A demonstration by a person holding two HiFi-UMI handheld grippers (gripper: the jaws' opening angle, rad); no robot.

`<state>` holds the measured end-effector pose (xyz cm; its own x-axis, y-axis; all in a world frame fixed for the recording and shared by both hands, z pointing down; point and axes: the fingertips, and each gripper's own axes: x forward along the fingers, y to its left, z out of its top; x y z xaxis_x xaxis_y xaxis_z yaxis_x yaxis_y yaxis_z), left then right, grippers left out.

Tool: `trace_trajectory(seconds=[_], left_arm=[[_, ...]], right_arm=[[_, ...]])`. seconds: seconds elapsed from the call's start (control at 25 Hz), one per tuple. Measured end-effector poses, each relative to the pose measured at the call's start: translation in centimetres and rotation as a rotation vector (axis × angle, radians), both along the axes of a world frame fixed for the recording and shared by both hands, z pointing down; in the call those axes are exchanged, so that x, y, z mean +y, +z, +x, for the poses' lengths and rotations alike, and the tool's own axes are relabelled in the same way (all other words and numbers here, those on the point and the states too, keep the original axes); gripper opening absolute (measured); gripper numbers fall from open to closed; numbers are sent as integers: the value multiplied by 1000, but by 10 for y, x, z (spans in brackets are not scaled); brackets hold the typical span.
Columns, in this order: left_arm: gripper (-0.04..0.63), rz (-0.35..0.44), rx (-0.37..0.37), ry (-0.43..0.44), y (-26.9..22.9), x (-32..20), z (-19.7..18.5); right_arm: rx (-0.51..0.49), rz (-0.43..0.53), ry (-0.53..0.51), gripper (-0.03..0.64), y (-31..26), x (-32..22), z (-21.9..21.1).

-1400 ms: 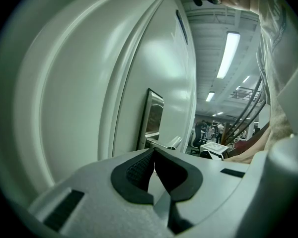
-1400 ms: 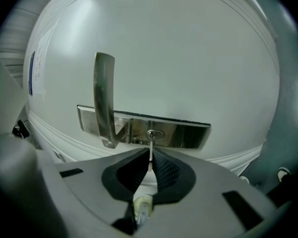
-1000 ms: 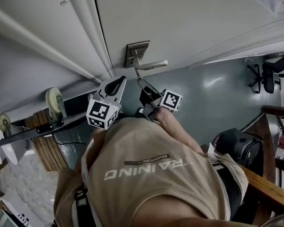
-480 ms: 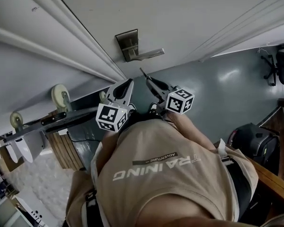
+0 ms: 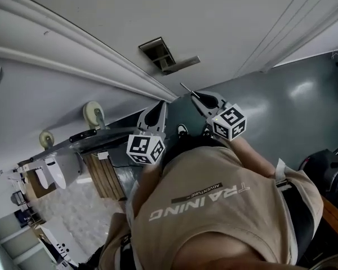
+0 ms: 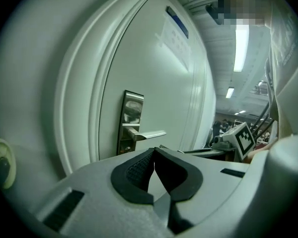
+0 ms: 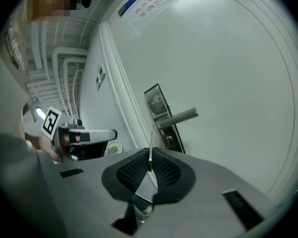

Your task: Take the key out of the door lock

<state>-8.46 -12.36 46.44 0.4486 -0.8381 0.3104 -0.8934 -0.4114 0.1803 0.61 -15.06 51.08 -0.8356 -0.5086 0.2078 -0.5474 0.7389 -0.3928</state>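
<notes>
Head view: you faced the door (image 5: 231, 21), extraction apparently done.
Your left gripper (image 5: 159, 108) hung pressed together on nothing, likely parked out of the way. The door lock (image 5: 158, 52) sat beyond, apart from both grippers. Your right gripper (image 5: 200, 97) pinched what looked like the key (image 5: 187, 88), thin blade aimed toward the door, clear of the lock.
</notes>
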Motion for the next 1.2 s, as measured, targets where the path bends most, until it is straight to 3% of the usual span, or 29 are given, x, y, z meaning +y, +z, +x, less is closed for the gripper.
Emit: trace_trajectory(seconds=[0.08,0.2,0.36,0.44,0.56,0.72,0.88,1.08,1.2], left_arm=[[9,5,-17,-24,-5,4,-7],[9,-7,-40,-20,1,14,-4],[9,-37,-13,18,16,17,12],[9,-17,6,49,11,12,21],[9,53,-25,88,-6,5,26],[9,89,-60,90,-18,10,17],[9,105,-87,37,-26,21,-15],[9,86,-56,26,-20,38,-31],[9,101,-47,38,-22,40,-28]], right_arm=[[56,51,-3,28,9,1,0],[60,62,-13,28,14,8,6],[75,104,9,28,12,16,20],[98,113,58,28,15,15,29],[144,161,111,28,9,19,37],[69,115,131,28,-1,22,30],[58,187,93,28,-23,22,5],[2,196,83,28,-31,31,-17],[30,222,84,28,-33,27,-23]])
